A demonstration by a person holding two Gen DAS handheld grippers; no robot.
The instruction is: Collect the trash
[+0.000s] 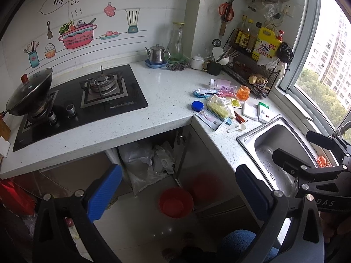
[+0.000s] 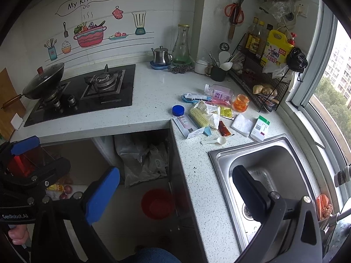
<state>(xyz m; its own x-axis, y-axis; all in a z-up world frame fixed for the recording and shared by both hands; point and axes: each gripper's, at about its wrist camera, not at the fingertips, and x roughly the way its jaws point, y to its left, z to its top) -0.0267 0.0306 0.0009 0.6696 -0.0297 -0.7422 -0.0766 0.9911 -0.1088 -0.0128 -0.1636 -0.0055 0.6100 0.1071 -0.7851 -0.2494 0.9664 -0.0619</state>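
A litter pile lies on the white counter by the sink: a crumpled white bag (image 2: 209,111), a blue lid (image 2: 178,110), a flat carton (image 2: 187,127), a brown sachet (image 2: 224,128), a yellow sachet (image 2: 226,112), a clear bottle (image 2: 219,90), a white and green box (image 2: 260,128) and a white scoop (image 2: 216,141). It also shows in the left wrist view, with the blue lid (image 1: 197,105) and the bottle (image 1: 221,84). A plastic-lined bin (image 2: 142,160) stands under the counter. My left gripper (image 1: 178,189) is open and empty above the floor. My right gripper (image 2: 175,189) is open and empty, over the counter edge.
A gas hob (image 2: 87,89) with a lidded wok (image 2: 43,81) is at the left. A steel sink (image 2: 269,166) is at the right under the window. A yellow brush (image 2: 199,116), an orange glass (image 2: 240,103), a wire rack (image 2: 261,81) and a red basin (image 2: 158,203) on the floor.
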